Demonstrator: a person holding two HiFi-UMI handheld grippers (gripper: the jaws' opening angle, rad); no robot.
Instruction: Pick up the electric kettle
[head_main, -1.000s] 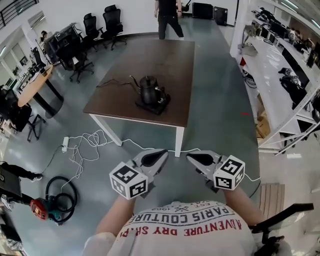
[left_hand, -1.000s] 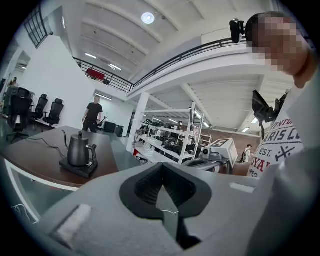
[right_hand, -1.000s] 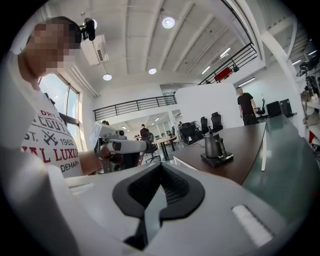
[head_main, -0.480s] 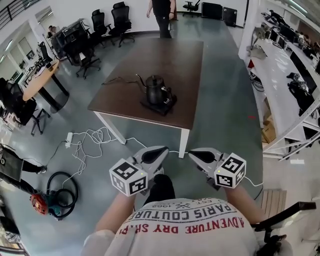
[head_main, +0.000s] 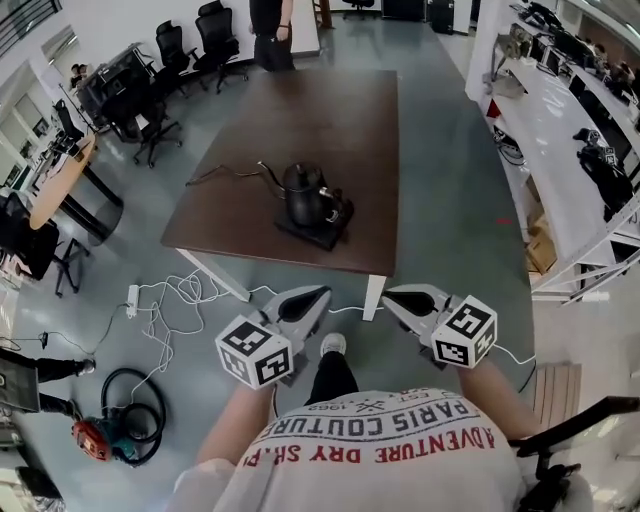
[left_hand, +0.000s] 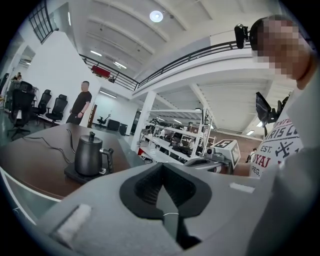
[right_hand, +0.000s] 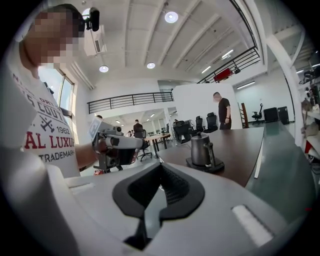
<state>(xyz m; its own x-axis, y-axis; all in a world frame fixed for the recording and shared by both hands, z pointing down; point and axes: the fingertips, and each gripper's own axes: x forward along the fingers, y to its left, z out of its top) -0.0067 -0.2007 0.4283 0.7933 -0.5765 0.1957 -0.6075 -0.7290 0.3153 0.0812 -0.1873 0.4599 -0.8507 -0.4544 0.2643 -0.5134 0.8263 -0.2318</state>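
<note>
The left gripper (left_hand: 161, 170) has its fingers (left_hand: 146, 187) pressed together along their whole length, with nothing between them. The right gripper (right_hand: 159, 169) is in the same state: its fingers (right_hand: 175, 187) meet in a tight seam and hold nothing. In the head view the two grippers sit side by side just ahead of the wearer's printed T-shirt (head_main: 370, 455). Their tips point forward and lean slightly toward each other. They are over the grey floor (head_main: 450, 220), short of the near edge of the counter (head_main: 300, 100).

The electric kettle (head_main: 303, 193) stands upright on its dark square base (head_main: 326, 229) in the near half of the brown counter, closer to the near right corner. It is well apart from both grippers. Seen from the head view, its slim spout points left and its handle faces right. A thin cord (head_main: 215, 174) trails from it leftward across the counter top.

A standing person (head_main: 268, 30) is at the counter's far end, with black office chairs (head_main: 195, 45) to the left. White cables (head_main: 175, 295) sprawl on the floor by the near left leg, and a coiled black hose (head_main: 130, 415) lies further left. White shelving (head_main: 560, 120) lines the right side.
</note>
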